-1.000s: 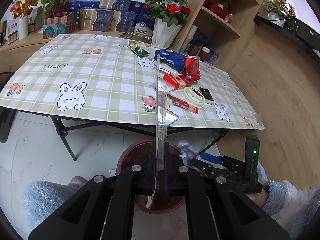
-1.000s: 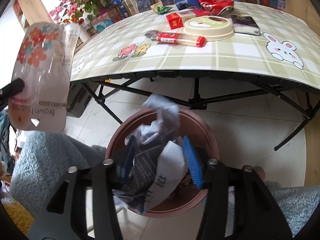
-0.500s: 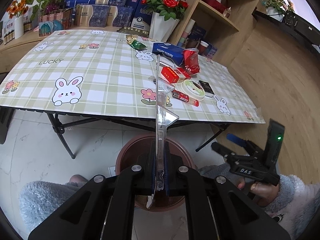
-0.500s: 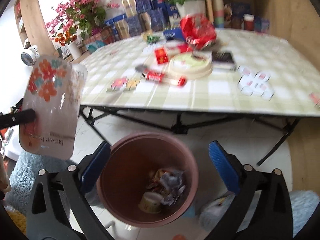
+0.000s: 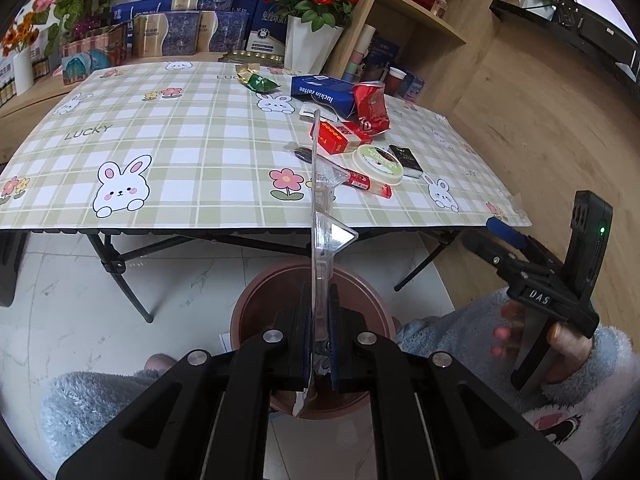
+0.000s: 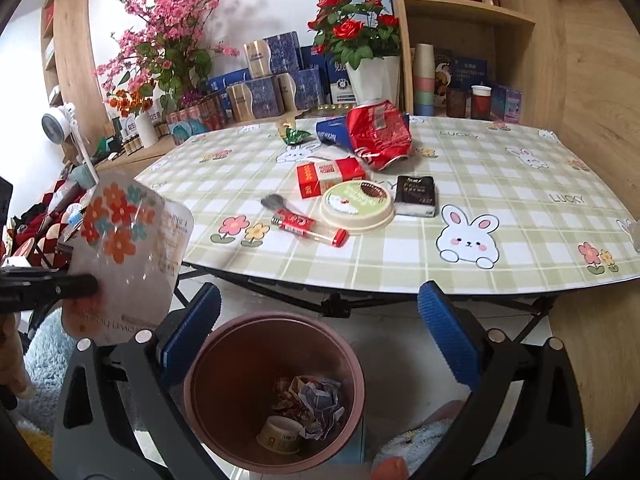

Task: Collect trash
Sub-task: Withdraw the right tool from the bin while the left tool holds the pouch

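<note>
Tiled floor, bin (image 6: 276, 396) at lower centre. Left gripper (image 5: 319, 344) pinches plastic packet (image 5: 322, 216) above it; right gripper (image 6: 318, 334) wide, empty. Risk: stiff packet catches rim, falls outside.

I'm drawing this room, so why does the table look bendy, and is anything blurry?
Left wrist view: the fisheye lens bows the table edge and darkens the corners; the clear packet pinched in the left gripper glints. Right wrist view: the same curving; the packet at the left looks soft, while the bin below the open right gripper is fairly sharp.
</note>
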Demonstrator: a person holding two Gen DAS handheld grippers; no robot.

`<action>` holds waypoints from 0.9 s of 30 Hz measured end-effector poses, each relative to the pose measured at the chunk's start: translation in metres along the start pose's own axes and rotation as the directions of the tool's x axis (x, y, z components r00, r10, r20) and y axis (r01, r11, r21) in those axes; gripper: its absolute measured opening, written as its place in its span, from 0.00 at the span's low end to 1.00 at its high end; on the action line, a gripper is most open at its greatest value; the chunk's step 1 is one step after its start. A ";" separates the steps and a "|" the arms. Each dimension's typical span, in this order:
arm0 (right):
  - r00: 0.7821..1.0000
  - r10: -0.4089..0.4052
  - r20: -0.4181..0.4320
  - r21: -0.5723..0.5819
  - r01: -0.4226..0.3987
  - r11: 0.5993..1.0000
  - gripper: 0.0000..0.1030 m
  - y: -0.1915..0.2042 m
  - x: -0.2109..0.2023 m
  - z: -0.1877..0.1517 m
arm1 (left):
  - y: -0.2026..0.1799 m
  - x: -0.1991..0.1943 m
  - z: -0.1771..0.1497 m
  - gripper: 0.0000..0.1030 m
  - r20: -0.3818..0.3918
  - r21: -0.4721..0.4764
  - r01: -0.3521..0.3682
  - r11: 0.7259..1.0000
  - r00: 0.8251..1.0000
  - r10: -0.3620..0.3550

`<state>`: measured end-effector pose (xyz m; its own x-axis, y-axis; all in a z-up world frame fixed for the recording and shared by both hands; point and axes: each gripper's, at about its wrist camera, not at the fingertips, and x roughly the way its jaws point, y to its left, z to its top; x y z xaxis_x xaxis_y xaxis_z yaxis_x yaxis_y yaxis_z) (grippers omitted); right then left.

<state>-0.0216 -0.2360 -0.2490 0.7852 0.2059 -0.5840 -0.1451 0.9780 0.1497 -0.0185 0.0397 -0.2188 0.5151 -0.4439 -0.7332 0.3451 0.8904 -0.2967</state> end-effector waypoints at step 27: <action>1.000 -0.006 0.031 0.115 0.002 0.993 0.95 -0.037 -0.016 0.006 | -0.024 0.076 -0.019 0.07 -0.220 0.202 -0.002 0.979 0.974 0.048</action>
<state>-0.0252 -0.2754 -0.2406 0.8041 0.1991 -0.5602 -0.0732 0.9683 0.2390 -0.0025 -0.0136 -0.2783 0.3454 -0.3680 -0.8633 0.4950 0.8530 -0.1656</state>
